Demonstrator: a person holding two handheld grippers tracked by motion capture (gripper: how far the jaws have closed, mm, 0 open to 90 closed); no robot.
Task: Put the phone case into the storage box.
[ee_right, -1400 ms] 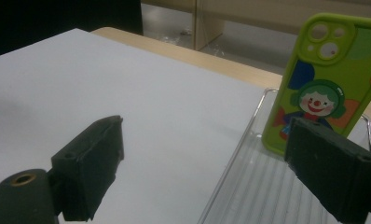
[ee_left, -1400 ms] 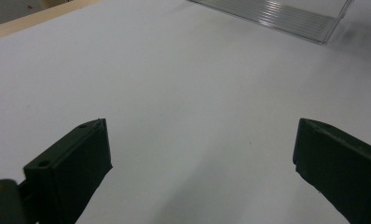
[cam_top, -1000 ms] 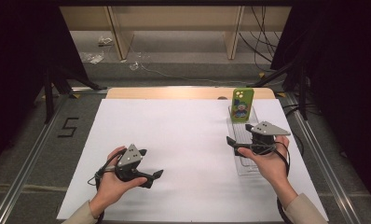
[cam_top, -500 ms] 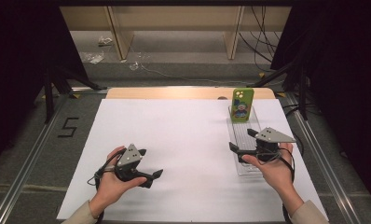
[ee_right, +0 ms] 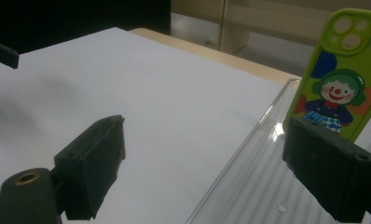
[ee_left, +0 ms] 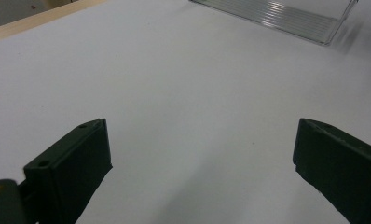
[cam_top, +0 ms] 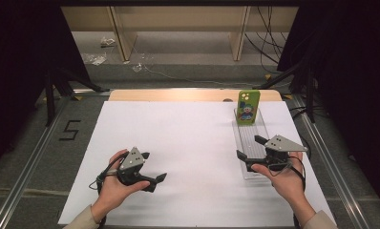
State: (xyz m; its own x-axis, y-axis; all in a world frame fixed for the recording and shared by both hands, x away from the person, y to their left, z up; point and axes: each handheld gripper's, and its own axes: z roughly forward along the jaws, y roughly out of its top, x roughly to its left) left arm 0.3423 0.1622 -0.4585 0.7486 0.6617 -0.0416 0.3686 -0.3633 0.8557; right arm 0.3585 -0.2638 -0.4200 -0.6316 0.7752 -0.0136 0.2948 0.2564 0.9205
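I have the right claw [cam_top: 249, 149] spread, empty, hovering over the near end of the clear ridged tray [cam_top: 248, 138] by the table's right edge. The green phone case [cam_top: 248, 107] stands upright at the tray's far end, near the far right corner. It looks light, rubbery and easy to tip, so I'd pinch its side edges. The left claw [cam_top: 153, 166] rests spread near the front edge; the white table [cam_top: 188, 133] between is open.

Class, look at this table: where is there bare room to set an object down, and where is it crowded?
Free: the white sheet between the left gripper and the clear tray, and its far left. Crowded: the right edge, where the tray holds the upright green phone and the right gripper hovers above it.
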